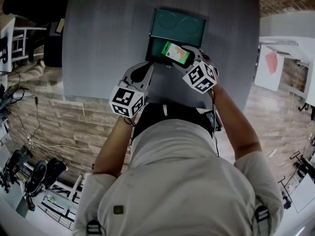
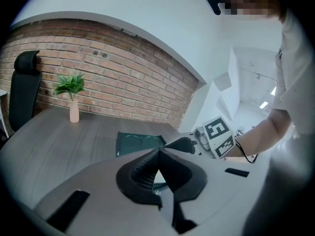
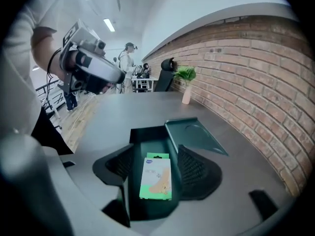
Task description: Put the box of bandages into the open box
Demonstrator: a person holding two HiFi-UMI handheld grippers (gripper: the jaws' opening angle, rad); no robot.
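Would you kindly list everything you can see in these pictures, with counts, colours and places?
table: one, dark grey, under everything
open box: one, dark green, on the table, lid back
box of bandages: one, light green, inside the open box
plant in vase: one, green in pink, far table edge
office chair: one, black, beside the table
left gripper: one, grey, jaws together, empty
right gripper: one, grey, jaws apart over the open box

I count two grippers: left gripper [image 2: 156, 156], right gripper [image 3: 155, 167]. One box of bandages [image 3: 156, 178] between the right jaws, one open box [image 3: 147, 137] below them, one potted plant [image 2: 72, 91] far ahead of the left.
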